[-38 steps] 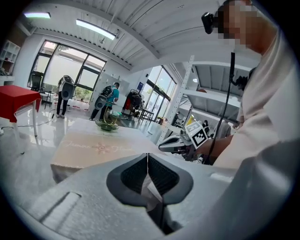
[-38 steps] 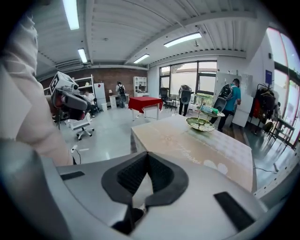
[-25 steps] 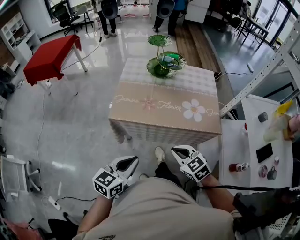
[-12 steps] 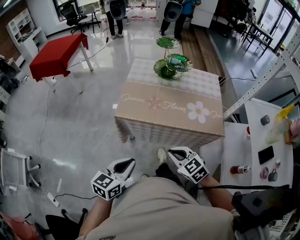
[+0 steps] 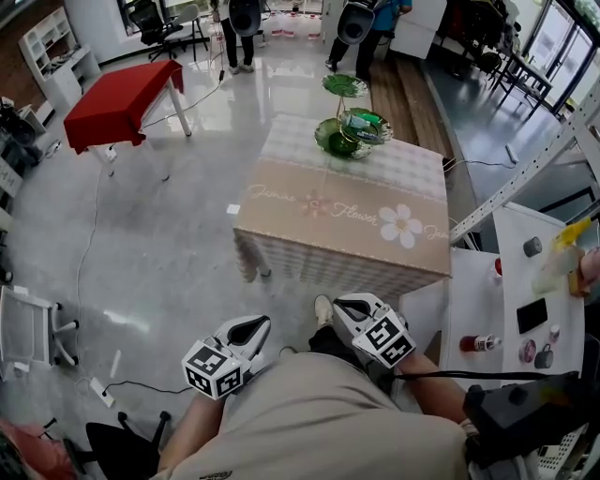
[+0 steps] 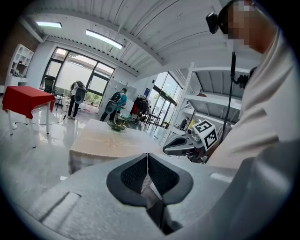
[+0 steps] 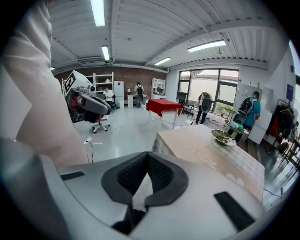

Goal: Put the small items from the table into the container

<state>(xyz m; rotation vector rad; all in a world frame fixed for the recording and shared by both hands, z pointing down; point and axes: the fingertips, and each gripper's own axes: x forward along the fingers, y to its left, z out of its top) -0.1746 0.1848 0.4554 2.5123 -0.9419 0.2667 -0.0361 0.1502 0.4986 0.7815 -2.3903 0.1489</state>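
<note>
A table with a beige flower-print cloth [image 5: 347,220] stands ahead of me. At its far edge is a green glass tiered dish [image 5: 342,136] holding a few small packets that are too small to identify. My left gripper [image 5: 253,325] and right gripper [image 5: 347,302] hang low by the person's waist, well short of the table. Both are shut with nothing between the pads. In the left gripper view the dark pads [image 6: 136,173] meet, and the right gripper [image 6: 171,149] shows beside them. In the right gripper view the pads [image 7: 161,174] also touch, and the dish [image 7: 224,137] lies far ahead.
A white side table [image 5: 511,281] at the right carries a phone [image 5: 531,315], a small bottle [image 5: 478,342] and other small items. A slanted metal rack post [image 5: 525,178] rises beside it. A red table [image 5: 117,103] stands far left. People [image 5: 242,23] stand at the back.
The head view has shifted, so the table and green dish sit lower and further right. Both grippers remain shut near the waist; the right one has drifted slightly left.
</note>
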